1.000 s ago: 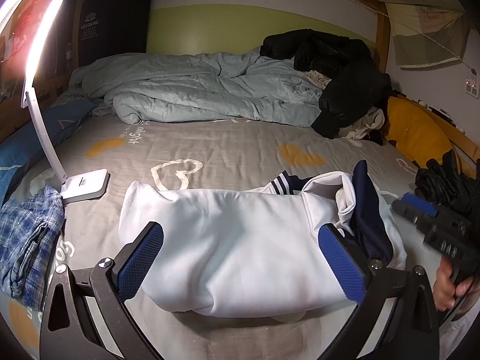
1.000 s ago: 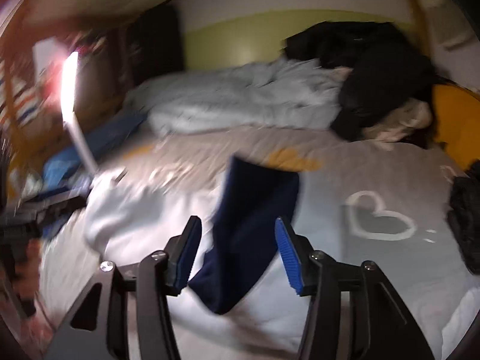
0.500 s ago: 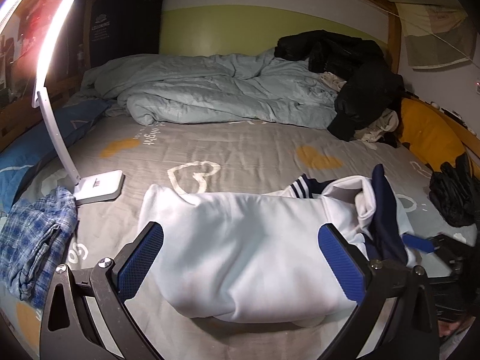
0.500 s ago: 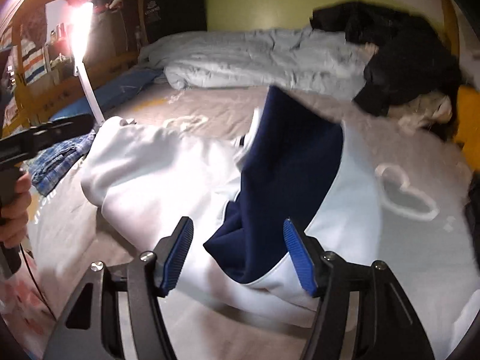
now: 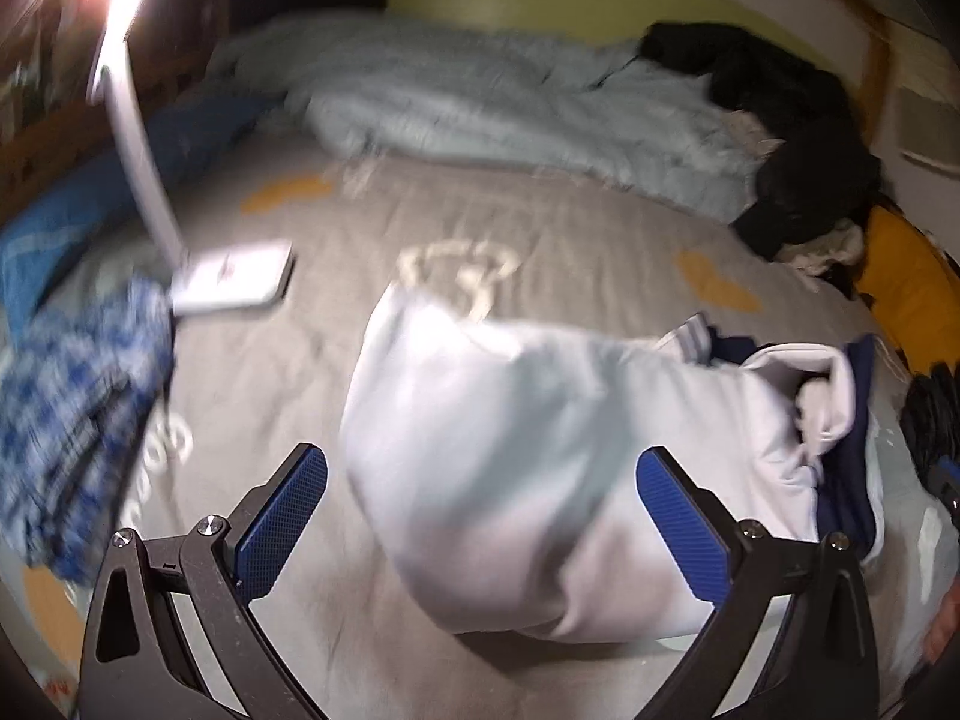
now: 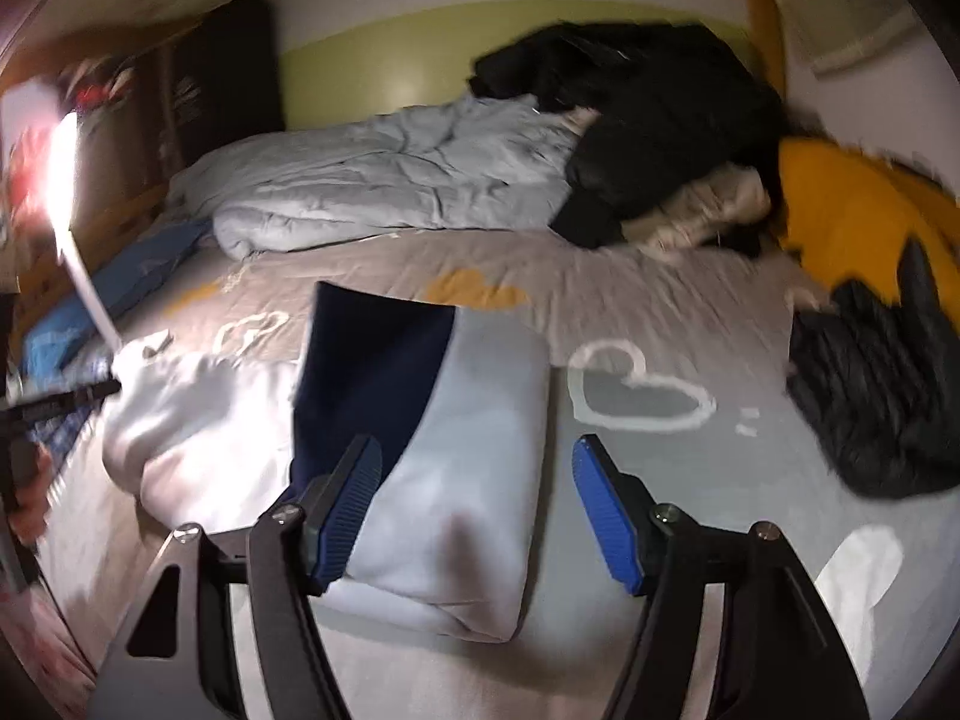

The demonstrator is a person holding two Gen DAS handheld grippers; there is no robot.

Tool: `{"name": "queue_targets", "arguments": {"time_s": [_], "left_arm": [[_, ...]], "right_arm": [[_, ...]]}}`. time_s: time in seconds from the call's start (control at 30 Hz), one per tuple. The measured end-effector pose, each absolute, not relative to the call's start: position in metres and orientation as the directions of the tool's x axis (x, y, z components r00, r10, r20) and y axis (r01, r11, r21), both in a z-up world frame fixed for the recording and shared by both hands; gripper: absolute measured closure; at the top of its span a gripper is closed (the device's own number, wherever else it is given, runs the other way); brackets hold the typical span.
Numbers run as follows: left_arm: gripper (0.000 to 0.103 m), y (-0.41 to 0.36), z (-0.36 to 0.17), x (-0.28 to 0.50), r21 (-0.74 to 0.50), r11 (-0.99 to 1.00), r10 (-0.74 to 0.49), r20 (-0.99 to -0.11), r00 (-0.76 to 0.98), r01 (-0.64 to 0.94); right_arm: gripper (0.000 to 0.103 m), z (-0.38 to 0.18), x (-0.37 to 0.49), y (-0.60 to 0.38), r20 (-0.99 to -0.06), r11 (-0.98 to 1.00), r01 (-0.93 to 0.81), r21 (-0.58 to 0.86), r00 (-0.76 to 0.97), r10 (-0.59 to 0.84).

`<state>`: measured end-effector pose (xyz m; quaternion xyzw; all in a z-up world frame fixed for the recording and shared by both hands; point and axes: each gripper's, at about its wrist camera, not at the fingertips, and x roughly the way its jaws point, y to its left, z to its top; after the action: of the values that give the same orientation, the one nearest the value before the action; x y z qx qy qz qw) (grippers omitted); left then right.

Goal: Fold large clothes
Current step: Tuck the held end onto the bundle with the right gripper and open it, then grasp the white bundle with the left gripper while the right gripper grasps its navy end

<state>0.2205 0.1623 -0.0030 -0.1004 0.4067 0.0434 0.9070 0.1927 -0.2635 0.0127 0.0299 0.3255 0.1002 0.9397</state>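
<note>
Left wrist view: blurry white top (image 5: 540, 468) on bed (image 5: 570, 240), half hidden. Left tongs (image 5: 480, 516) and right tongs (image 6: 474, 510) wide apart, holding nothing.

bare grey bed (image 6: 690, 468) sheet lies open right of the folded white garment (image 6: 456, 480), up to the black jacket (image 6: 882, 396) at the right edge. left of the garment, the lamp base (image 5: 231, 279) and plaid cloth (image 5: 72, 420) crowd the sheet. the duvet (image 6: 390, 180) blocks the far end.
</note>
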Motion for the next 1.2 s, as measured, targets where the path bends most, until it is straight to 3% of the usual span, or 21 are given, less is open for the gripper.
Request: {"name": "queue_targets", "arguments": {"time_s": [0.13,0.3,0.47,0.57,0.6,0.63,0.7,0.77,0.9,0.97,1.07,1.1,1.17,1.2], "left_arm": [[0.000,0.185,-0.036,0.234,-0.227,0.942,-0.053,-0.828,0.558,-0.247],[0.000,0.199,-0.061,0.241,-0.302,0.905,-0.121,-0.858,0.498,-0.300],[0.000,0.208,-0.083,0.244,-0.428,0.838,-0.257,-0.856,0.449,-0.337],[0.001,0.207,-0.081,0.243,-0.439,0.833,-0.262,-0.848,0.460,-0.335],[0.001,0.206,-0.081,0.242,-0.444,0.830,-0.264,-0.845,0.466,-0.336],[0.003,0.206,-0.081,0.241,-0.451,0.827,-0.268,-0.841,0.471,-0.336],[0.014,0.206,-0.081,0.242,-0.456,0.828,-0.274,-0.837,0.474,-0.327],[0.038,0.204,-0.079,0.242,-0.484,0.822,-0.309,-0.821,0.480,-0.300],[0.042,0.202,-0.074,0.241,-0.509,0.814,-0.338,-0.807,0.484,-0.280],[0.039,0.200,-0.077,0.244,-0.498,0.818,-0.329,-0.816,0.475,-0.288],[0.040,0.194,-0.081,0.250,-0.473,0.831,-0.308,-0.830,0.465,-0.293],[0.045,0.193,-0.080,0.251,-0.473,0.832,-0.308,-0.828,0.468,-0.290],[0.069,0.192,-0.079,0.253,-0.512,0.813,-0.349,-0.810,0.471,-0.277],[0.073,0.194,-0.076,0.250,-0.517,0.810,-0.349,-0.806,0.479,-0.279]], "right_arm": [[0.024,0.002,0.196,-0.250,-0.636,0.961,-0.239,0.136,0.723,0.270],[0.024,-0.027,0.179,-0.190,-0.680,0.920,-0.386,-0.071,0.693,0.239],[0.024,-0.048,0.180,-0.165,-0.647,0.916,-0.336,-0.219,0.753,0.121],[0.036,-0.053,0.177,-0.158,-0.618,0.906,-0.332,-0.261,0.779,0.108],[0.048,-0.054,0.176,-0.157,-0.604,0.902,-0.332,-0.276,0.790,0.106],[0.069,-0.055,0.176,-0.156,-0.599,0.899,-0.339,-0.276,0.792,0.115],[0.080,-0.054,0.178,-0.159,-0.604,0.906,-0.338,-0.254,0.788,0.124],[0.084,-0.045,0.175,-0.167,-0.616,0.919,-0.347,-0.185,0.770,0.167],[0.085,-0.023,0.167,-0.182,-0.647,0.916,-0.398,-0.052,0.712,0.272],[0.085,-0.025,0.168,-0.181,-0.656,0.910,-0.410,-0.067,0.705,0.270],[0.078,-0.040,0.174,-0.172,-0.674,0.909,-0.401,-0.115,0.704,0.225],[0.070,-0.042,0.174,-0.170,-0.679,0.904,-0.411,-0.115,0.697,0.230],[0.060,-0.039,0.169,-0.167,-0.679,0.892,-0.436,-0.120,0.692,0.246],[0.057,-0.033,0.166,-0.168,-0.670,0.882,-0.458,-0.109,0.690,0.275]]}}
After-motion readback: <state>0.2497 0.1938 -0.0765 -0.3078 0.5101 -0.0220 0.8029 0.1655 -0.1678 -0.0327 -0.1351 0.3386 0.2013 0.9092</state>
